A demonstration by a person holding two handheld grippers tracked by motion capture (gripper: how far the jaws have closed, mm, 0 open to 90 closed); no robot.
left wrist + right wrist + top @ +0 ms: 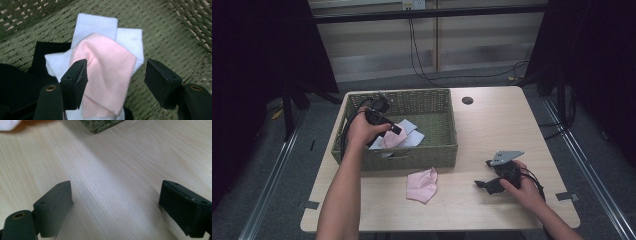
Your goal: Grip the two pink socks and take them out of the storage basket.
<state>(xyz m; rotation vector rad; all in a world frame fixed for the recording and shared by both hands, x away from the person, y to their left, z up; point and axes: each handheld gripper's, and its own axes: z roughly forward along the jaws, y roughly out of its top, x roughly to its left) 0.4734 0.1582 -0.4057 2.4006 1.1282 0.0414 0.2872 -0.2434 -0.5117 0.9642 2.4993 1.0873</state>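
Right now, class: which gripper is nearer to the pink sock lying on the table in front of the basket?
Right. The right gripper rests on the table beside the pink sock; the left gripper hangs inside the basket, behind its front wall.

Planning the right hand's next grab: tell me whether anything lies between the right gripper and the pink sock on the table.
Nothing visible does. Only bare light wooden table separates the open right gripper from the pink sock lying before the green woven basket.

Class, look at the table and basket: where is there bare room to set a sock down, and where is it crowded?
Free: tabletop between basket and right gripper; basket's right floor. Crowded: basket's left, where socks pile under the left gripper.
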